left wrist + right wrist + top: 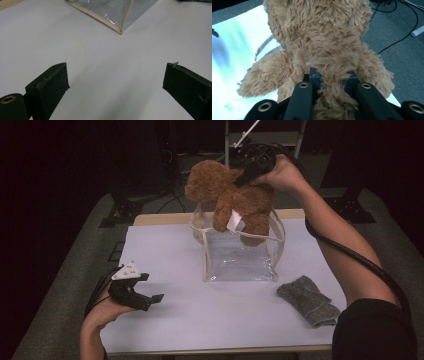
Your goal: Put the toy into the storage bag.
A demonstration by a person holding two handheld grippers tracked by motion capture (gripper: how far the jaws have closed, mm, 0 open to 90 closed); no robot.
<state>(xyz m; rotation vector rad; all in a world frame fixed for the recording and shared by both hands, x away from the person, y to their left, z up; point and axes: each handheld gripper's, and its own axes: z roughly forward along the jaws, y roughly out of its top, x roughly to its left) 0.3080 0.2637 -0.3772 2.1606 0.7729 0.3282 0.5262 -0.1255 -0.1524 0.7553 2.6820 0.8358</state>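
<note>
So the teddy [232, 195] is held up in the air by the right gripper [243, 178], right above the open top of the clear bag [240, 257]. In the right gripper view the jaws are seen clamped on a bunch of brown fur [332, 82] on the bear's body, with the fur squeezed between the two black arms. The bear is tipped over sideways, head toward the left of the high view, and a white tag [233, 221] is seen hanging off it down toward the bag's rim. One leg is dipped just inside the bag's mouth.

The bag is stood upright near the middle of the white table [170, 270], cream trim round its edges.

The left gripper [150, 297] is parked low over the table, well apart from the bag, jaws spread wide with nothing between them. A grey sock [308, 300] is left lying flat, near the bag's right corner
</note>
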